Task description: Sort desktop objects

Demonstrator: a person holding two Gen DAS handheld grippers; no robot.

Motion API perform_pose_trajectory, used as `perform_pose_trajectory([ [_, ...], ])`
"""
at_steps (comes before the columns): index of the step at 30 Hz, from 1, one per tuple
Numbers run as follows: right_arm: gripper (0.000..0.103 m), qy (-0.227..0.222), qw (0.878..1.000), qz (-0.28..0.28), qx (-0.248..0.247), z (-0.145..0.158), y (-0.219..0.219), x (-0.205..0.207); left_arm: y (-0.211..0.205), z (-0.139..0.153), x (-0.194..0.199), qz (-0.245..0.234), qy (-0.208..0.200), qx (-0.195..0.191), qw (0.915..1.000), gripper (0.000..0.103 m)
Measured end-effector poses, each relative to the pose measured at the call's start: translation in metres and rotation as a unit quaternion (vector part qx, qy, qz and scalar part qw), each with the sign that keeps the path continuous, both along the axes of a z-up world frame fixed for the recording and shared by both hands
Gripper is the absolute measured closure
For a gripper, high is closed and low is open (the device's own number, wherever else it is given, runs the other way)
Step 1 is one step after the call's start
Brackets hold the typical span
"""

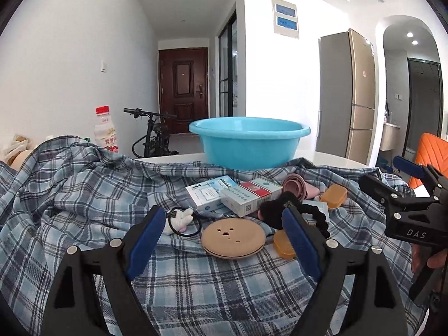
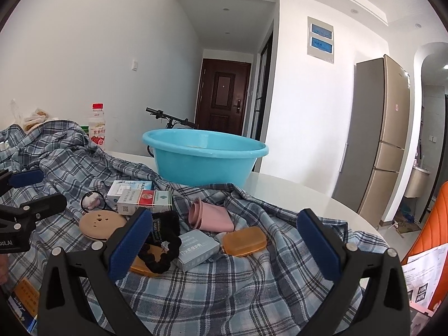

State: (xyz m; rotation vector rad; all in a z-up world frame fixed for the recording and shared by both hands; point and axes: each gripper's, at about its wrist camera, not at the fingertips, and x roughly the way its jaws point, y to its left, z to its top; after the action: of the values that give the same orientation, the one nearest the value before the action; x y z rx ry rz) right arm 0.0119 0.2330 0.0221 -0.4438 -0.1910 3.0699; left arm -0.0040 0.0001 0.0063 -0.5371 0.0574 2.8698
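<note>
Here both the left gripper (image 1: 224,235) and right gripper (image 2: 221,238) hang wide open and empty over the cluttered cloth (image 1: 196,280), with the basin (image 1: 249,142) waiting beyond, presumably for sorting.

Readable text only:
- Right gripper (image 1: 407,168) body is showing "DAS" in white, seen from the left wrist view.
- Left gripper (image 2: 26,177) body is showing "...oot.AI", start cut off by the frame edge.
- White-and-blue box (image 2: 129,189) is showing "RAIS" on its blue end; the left wrist view is giving "RAISC".
- Red-and-white carton (image 2: 145,202) is carrying a QR code; its print is too small to read.
- Black hair scrunchie (image 2: 160,232) tag is showing small lettering, not legible.
- Drink bottle (image 1: 105,131) label is showing red Chinese characters, not legible.
</note>
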Motion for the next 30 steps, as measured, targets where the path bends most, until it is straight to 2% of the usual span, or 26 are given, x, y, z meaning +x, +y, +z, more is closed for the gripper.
perform_pose_trajectory([
  [4,0.000,0.003,1.000,-0.008,-0.020,0.000,0.009,0.002,-0.008,0.002,0.008,0.021,0.017,0.012,0.9996,0.000],
  [12,0.000,-0.007,0.998,-0.031,-0.062,-0.002,0.027,-0.001,-0.010,0.005,0.013,0.033,0.033,0.010,0.9989,0.000],
  [19,0.000,-0.003,0.997,-0.040,-0.058,-0.001,0.027,0.000,-0.014,0.005,0.014,0.065,0.033,0.012,0.9973,0.000],
  [30,0.000,-0.003,0.997,-0.053,-0.061,-0.001,0.030,0.000,-0.013,0.004,0.014,0.063,0.033,0.010,0.9974,0.000],
])
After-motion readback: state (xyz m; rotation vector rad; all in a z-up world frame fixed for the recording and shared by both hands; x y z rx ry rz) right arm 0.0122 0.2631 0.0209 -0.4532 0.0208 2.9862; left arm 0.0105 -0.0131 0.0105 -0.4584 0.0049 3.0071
